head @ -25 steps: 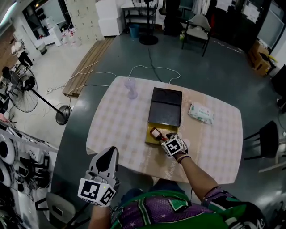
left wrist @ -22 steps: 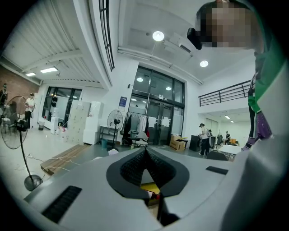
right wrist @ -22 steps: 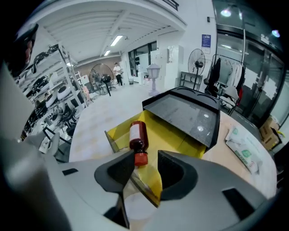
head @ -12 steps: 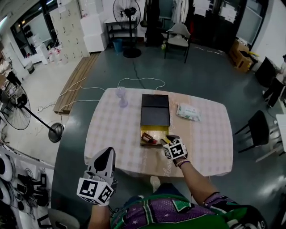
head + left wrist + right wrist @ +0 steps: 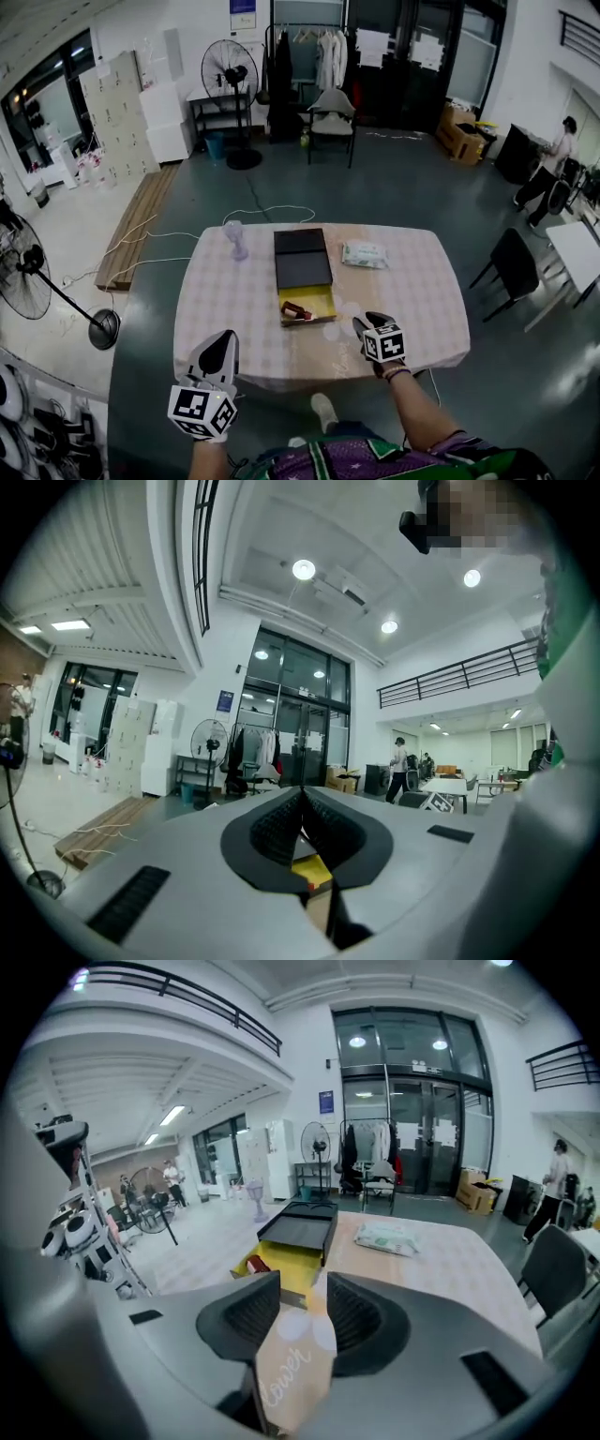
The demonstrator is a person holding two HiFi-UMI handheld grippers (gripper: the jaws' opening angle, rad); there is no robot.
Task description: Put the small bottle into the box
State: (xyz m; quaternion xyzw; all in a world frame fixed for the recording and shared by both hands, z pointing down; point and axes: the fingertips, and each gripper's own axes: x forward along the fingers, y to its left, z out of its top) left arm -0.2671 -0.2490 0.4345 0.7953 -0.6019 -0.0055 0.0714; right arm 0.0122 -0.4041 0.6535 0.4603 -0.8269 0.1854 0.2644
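Note:
The small brown bottle (image 5: 293, 310) lies inside the yellow-lined box (image 5: 312, 301), whose black lid (image 5: 302, 258) stands open behind it on the checked table (image 5: 234, 300). My right gripper (image 5: 362, 325) hovers over the table's near edge, right of the box, open and holding nothing. In the right gripper view the bottle (image 5: 258, 1264) and the box (image 5: 286, 1277) show past the jaws of the right gripper (image 5: 302, 1309). My left gripper (image 5: 219, 349) hangs short of the table's front left edge. Its jaws meet in the left gripper view, so the left gripper (image 5: 302, 819) is shut and holds nothing.
A pack of wipes (image 5: 364, 254) and a small purple fan (image 5: 235, 240) lie at the far side of the table. A black chair (image 5: 509, 267) stands to the right and a floor fan (image 5: 37, 281) to the left. A person (image 5: 553, 159) walks far right.
My right gripper has drawn back from the box toward the near edge, leaving the bottle inside. The head view has risen and pulled away from the table. The left gripper has hardly moved.

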